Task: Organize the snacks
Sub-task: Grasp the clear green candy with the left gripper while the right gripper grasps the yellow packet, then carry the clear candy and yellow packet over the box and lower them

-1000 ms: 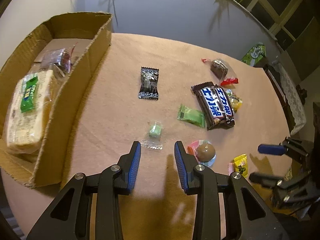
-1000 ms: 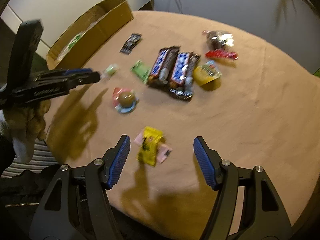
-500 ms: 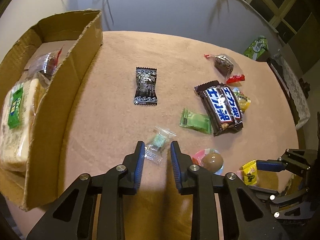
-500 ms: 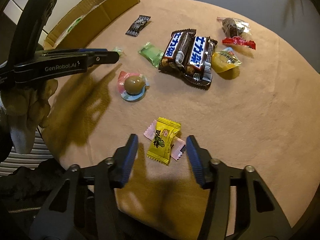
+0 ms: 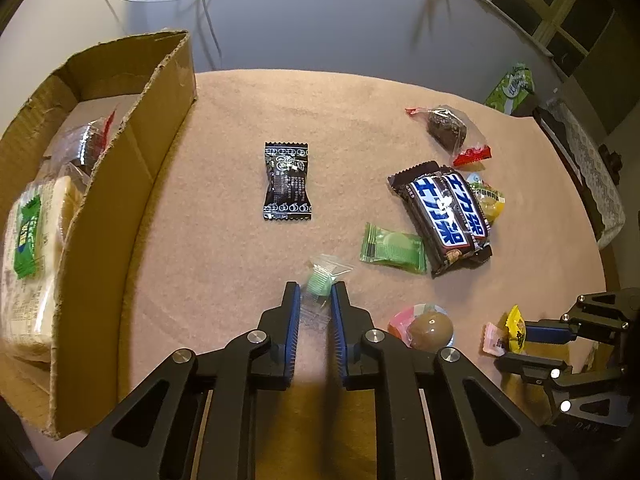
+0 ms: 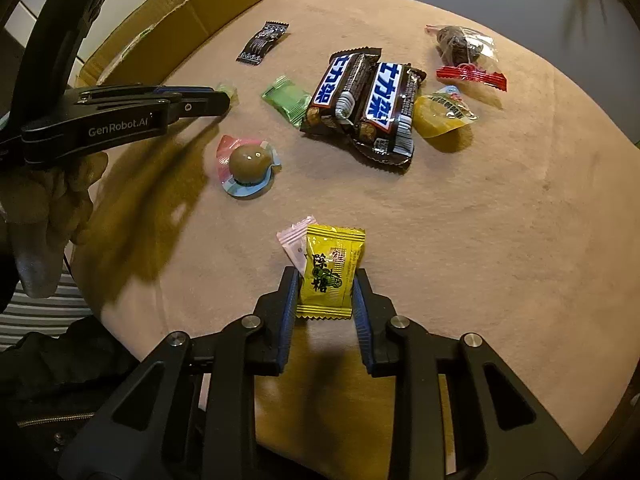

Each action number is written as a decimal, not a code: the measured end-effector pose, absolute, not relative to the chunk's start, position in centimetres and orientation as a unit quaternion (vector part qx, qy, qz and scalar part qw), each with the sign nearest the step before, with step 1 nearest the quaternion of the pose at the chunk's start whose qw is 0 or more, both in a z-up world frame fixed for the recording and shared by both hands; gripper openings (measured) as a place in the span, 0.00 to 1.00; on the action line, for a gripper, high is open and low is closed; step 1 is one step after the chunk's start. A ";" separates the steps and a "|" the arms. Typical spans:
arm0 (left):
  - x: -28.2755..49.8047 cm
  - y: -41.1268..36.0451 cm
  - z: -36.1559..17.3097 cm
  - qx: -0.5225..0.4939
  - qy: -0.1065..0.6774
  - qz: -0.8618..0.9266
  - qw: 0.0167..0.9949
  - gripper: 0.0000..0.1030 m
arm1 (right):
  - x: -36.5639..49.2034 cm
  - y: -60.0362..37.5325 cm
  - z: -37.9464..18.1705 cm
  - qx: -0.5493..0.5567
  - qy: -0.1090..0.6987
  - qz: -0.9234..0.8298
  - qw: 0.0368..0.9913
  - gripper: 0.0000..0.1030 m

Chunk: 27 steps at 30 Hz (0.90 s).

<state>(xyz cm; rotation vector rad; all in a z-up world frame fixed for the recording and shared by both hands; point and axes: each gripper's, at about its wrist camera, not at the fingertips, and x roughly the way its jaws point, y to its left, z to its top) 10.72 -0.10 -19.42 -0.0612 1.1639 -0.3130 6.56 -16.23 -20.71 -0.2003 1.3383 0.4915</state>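
My left gripper (image 5: 315, 291) is shut on a small clear-wrapped green candy (image 5: 319, 282) just above the tan table (image 5: 224, 264). My right gripper (image 6: 325, 285) is shut on a yellow candy packet (image 6: 330, 270), with a pink packet (image 6: 295, 246) pressed against its left side. The right gripper also shows in the left wrist view (image 5: 520, 344) at the table's right edge. An open cardboard box (image 5: 116, 184) at the left holds a wrapped cake (image 5: 30, 248) and a clear bag.
Loose on the table lie a black packet (image 5: 286, 182), a green packet (image 5: 392, 248), two chocolate bars (image 5: 446, 216), a brown egg-shaped sweet (image 5: 430, 330), a yellow jelly cup (image 6: 440, 118) and a clear bag with red ends (image 5: 448, 130).
Both grippers have closed in from wide open. The left one moved forward onto the green candy and the right one onto the yellow packet.
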 end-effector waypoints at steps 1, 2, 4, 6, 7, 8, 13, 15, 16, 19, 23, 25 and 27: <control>10.7 -0.1 -19.4 -0.031 0.547 -0.148 0.824 0.14 | 6.5 -16.2 -20.6 -0.090 0.612 0.226 0.753 0.27; 10.7 0.0 -19.3 -0.032 0.547 -0.148 0.824 0.14 | 6.8 -16.4 -20.5 -0.088 0.610 0.226 0.754 0.27; 10.5 0.2 -19.1 -0.036 0.546 -0.148 0.824 0.14 | 7.0 -16.7 -20.1 -0.082 0.608 0.226 0.757 0.27; 10.4 0.5 -19.0 -0.037 0.545 -0.147 0.825 0.14 | 7.0 -17.3 -19.7 -0.076 0.606 0.226 0.759 0.27; 10.4 0.5 -18.9 -0.039 0.544 -0.147 0.825 0.14 | 7.0 -17.8 -19.5 -0.074 0.605 0.226 0.760 0.27; 10.3 0.7 -18.7 -0.043 0.543 -0.146 0.826 0.14 | 6.9 -18.1 -19.2 -0.072 0.604 0.226 0.761 0.27; 10.2 1.2 -17.7 -0.056 0.535 -0.144 0.831 0.14 | 7.0 -19.3 -17.6 -0.061 0.595 0.224 0.769 0.27; 10.2 1.5 -17.2 -0.060 0.530 -0.142 0.834 0.14 | 7.5 -19.3 -17.1 -0.061 0.590 0.226 0.773 0.27; 10.2 1.7 -16.9 -0.062 0.527 -0.140 0.836 0.14 | 7.9 -19.3 -16.7 -0.062 0.587 0.228 0.775 0.27; 10.2 2.5 -16.1 -0.066 0.517 -0.133 0.843 0.13 | 8.1 -18.8 -15.5 -0.066 0.576 0.233 0.780 0.27; 10.1 3.8 -15.0 -0.076 0.503 -0.121 0.853 0.13 | 9.8 -17.2 -14.3 -0.075 0.560 0.246 0.788 0.27; 10.1 4.4 -14.4 -0.079 0.496 -0.113 0.857 0.13 | 10.5 -16.3 -13.6 -0.082 0.551 0.253 0.791 0.27; 10.0 5.0 -14.1 -0.080 0.491 -0.107 0.861 0.13 | 11.2 -15.2 -13.0 -0.090 0.541 0.261 0.795 0.27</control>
